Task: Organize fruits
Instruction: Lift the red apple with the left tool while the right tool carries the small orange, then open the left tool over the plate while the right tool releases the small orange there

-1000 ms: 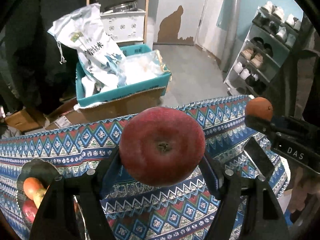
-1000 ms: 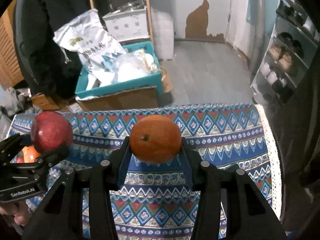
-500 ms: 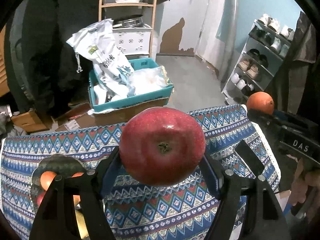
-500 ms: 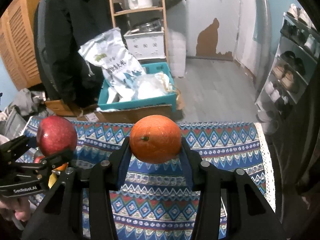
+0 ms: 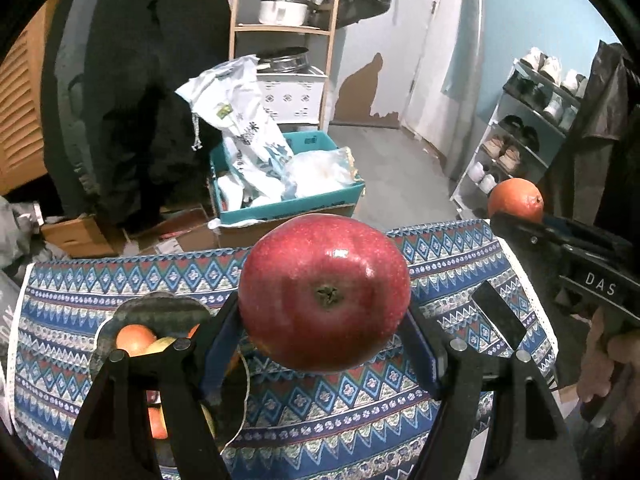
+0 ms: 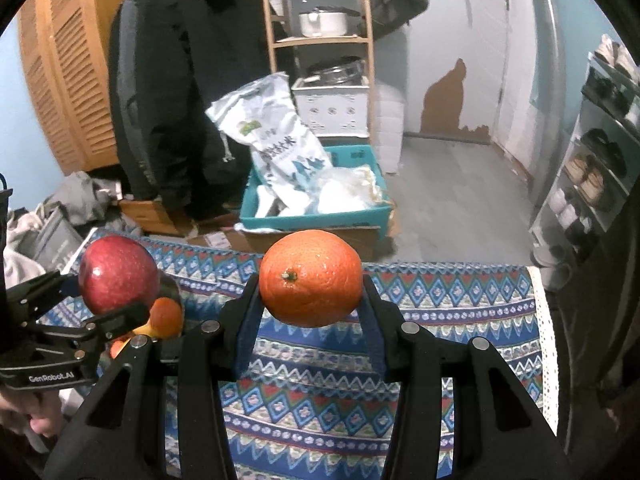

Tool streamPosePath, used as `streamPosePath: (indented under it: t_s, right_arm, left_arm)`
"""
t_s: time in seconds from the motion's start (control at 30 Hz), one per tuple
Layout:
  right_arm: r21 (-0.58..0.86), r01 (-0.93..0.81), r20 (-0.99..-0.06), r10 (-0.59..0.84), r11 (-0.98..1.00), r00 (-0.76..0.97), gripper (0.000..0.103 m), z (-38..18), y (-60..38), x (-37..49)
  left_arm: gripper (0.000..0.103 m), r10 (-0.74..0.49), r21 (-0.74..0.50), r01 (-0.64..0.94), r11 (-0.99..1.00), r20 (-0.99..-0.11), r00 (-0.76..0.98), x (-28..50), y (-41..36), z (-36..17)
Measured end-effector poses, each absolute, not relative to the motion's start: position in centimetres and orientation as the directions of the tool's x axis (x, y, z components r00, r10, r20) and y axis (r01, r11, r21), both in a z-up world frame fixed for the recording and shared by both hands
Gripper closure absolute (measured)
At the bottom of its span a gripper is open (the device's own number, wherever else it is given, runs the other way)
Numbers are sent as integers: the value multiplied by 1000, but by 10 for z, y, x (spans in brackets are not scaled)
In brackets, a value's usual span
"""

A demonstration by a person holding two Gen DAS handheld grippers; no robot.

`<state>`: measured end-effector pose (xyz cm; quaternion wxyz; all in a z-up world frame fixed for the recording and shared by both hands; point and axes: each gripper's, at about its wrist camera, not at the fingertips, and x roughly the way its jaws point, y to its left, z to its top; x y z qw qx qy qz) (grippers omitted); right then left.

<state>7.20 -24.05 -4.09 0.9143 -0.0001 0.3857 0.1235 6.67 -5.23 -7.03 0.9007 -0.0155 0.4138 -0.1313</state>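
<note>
A big red apple (image 5: 325,292) sits clamped in my left gripper (image 5: 325,320), high above the patterned tablecloth (image 5: 360,420). My right gripper (image 6: 311,296) is shut on an orange (image 6: 311,278), also held up over the cloth. In the left wrist view the orange (image 5: 515,200) shows at the right, and in the right wrist view the apple (image 6: 118,274) shows at the left. A dark bowl (image 5: 160,310) at the left of the table holds several fruits, among them an orange one (image 5: 134,338); my left gripper's frame hides part of it.
A dark flat object (image 5: 498,314) lies on the cloth near its right edge. Beyond the table are a teal box (image 5: 280,204) with white bags, a wooden shelf (image 5: 284,28), a shoe rack (image 5: 532,120) and a dark hanging coat (image 6: 176,92).
Both grippers have risen with their fruit, so more of the room and the table's far edge shows. The bowl of fruit has come further into view at the left.
</note>
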Motion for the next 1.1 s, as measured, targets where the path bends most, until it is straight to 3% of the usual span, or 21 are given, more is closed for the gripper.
streamPosePath:
  t_s: [0.53,1.1]
  right_arm:
    - [102,-323,-681,303,941,667,57,-24,-186,59]
    - [144,-441,-721,400,886,566,57,-52,-98,75]
  left_arm:
    - [27,-209,-152,144,978,-713,669,40,6,-56]
    - [27,-118,-159,-6,987,-756,644,34,84,-91]
